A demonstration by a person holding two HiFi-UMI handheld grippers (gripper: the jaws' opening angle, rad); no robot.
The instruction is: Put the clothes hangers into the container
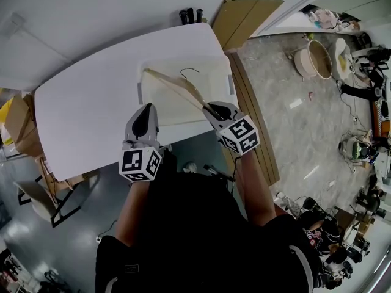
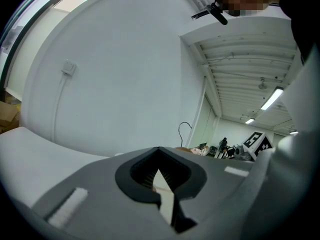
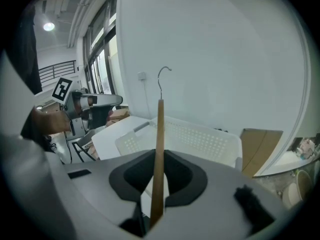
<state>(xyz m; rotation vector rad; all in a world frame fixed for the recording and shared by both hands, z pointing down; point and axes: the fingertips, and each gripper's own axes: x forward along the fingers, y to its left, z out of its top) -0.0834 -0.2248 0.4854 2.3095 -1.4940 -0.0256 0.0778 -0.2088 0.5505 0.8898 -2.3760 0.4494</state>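
- The clothes hanger is of pale brown wood, thin and flat, with a bent hook of grey metal on top.
- It is over the white container, slanted from the near right to the far left. I cannot tell if its far end touches the container.
- The right tongs are closed on the near end of the hanger; the wood stands on edge between the two pads.
- The left tongs are at the near edge of the desk, left of the container. They stand only a narrow slit apart, with nothing between them.
- Count: one hanger, one container, two tongs.
- The container is a low plastic box with many small holes in its walls; it stands on the right half of the desk.
- The desk is white and smooth, with rounded corners.
- The room has a white wall on the far side and a grey floor. A flat cardboard sheet stands at the far right, and cardboard boxes at the left.
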